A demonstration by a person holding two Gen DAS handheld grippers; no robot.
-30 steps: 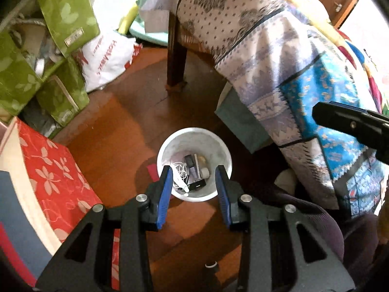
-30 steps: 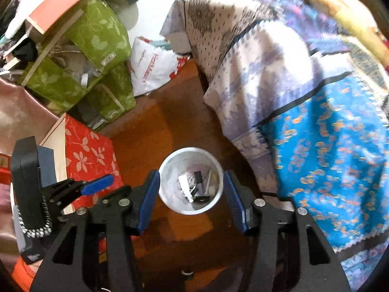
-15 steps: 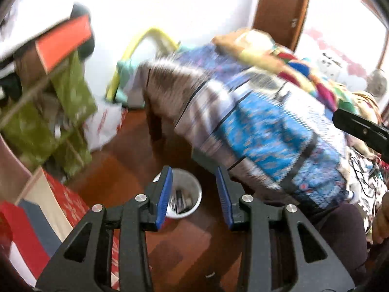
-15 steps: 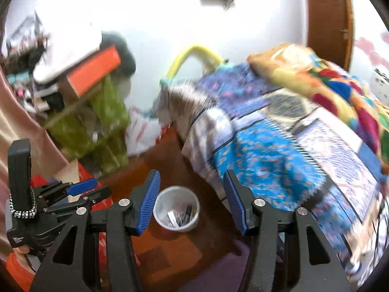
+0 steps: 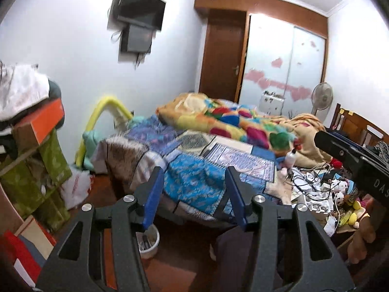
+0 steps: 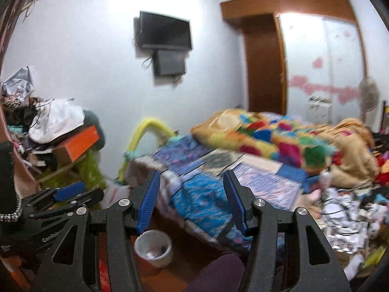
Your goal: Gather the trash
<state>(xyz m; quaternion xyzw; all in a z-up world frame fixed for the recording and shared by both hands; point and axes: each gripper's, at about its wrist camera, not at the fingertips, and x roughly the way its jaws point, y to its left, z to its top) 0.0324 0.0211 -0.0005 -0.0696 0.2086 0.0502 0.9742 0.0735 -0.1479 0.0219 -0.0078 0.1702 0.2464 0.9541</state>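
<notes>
Both tongs, left and right, gape empty, aimed across the quilt-covered bed. I judge this the search step: next, reach the litter of papers and cables. The small white plastic bin sits on the floor below. Motion blur hides individual scraps.

Your left claw's finger hides half of the white bin; its contents are too small to identify. Clutter right of the bed blurs together.
</notes>
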